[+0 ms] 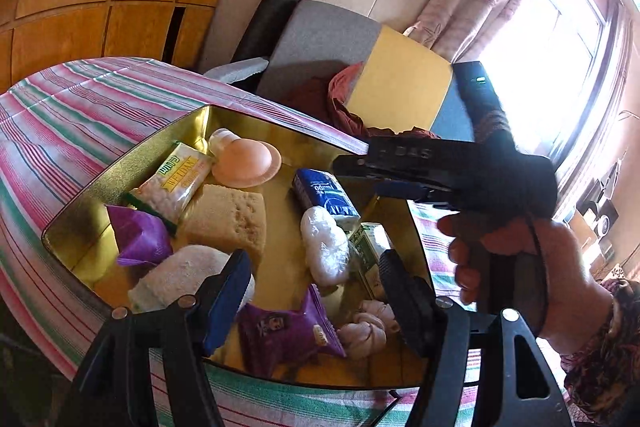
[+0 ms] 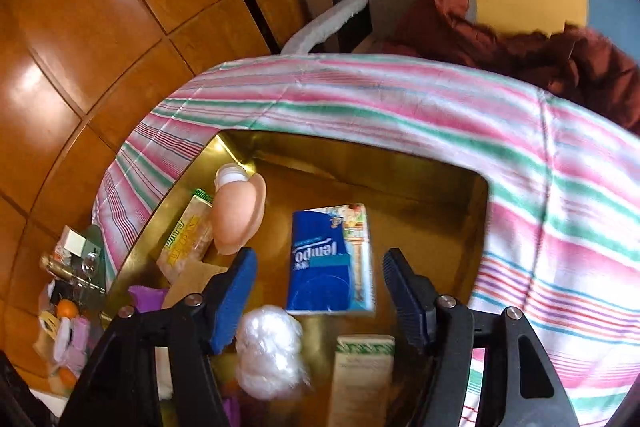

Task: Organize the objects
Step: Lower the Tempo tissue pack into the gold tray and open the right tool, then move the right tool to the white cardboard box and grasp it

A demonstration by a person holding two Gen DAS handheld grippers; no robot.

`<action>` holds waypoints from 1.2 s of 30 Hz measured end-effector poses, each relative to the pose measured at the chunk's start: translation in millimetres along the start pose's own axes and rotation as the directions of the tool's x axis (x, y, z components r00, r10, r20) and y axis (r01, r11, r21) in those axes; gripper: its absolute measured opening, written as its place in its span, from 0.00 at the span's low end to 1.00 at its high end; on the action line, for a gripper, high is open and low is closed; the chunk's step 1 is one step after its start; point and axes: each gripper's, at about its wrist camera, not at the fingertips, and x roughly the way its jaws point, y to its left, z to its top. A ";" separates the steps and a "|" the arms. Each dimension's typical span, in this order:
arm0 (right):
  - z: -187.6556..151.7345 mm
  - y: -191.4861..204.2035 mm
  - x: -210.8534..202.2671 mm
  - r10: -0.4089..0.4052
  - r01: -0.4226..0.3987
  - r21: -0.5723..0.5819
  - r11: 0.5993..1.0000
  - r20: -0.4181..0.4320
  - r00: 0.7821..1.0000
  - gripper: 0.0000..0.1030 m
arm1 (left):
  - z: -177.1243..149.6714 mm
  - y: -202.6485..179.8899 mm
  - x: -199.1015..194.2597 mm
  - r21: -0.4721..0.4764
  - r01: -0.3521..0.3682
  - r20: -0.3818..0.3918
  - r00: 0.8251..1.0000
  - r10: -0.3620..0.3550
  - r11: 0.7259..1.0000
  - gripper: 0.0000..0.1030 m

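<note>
Green-trimmed carton (image 2: 362, 371) half cut off below blue tissue pack (image 2: 330, 263).

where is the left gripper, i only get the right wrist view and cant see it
Observer: The left gripper hovers open over the near end of the gold tin, right above a purple snack packet.
Operator: ok anything else at that end i should know about
Observer: Yes, a pink knotted bundle lies beside the packet, toward the tin's near right corner.
</note>
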 end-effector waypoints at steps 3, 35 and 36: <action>-4.9 -2.1 -14.6 -0.027 0.027 -0.001 1.000 0.028 0.999 0.65 | -2.3 -5.5 0.4 0.018 0.003 -0.006 1.000 -0.003 1.000 0.66; -122.8 -211.7 -139.2 -0.403 0.402 0.180 0.898 -0.036 0.915 0.71 | -46.8 -114.5 -4.9 0.356 0.173 -0.143 0.981 -0.130 0.918 0.66; -123.9 -217.0 -143.0 -0.410 0.409 0.187 0.893 -0.035 0.911 0.71 | -47.5 -119.2 -3.8 0.366 0.178 -0.150 0.980 -0.131 0.913 0.66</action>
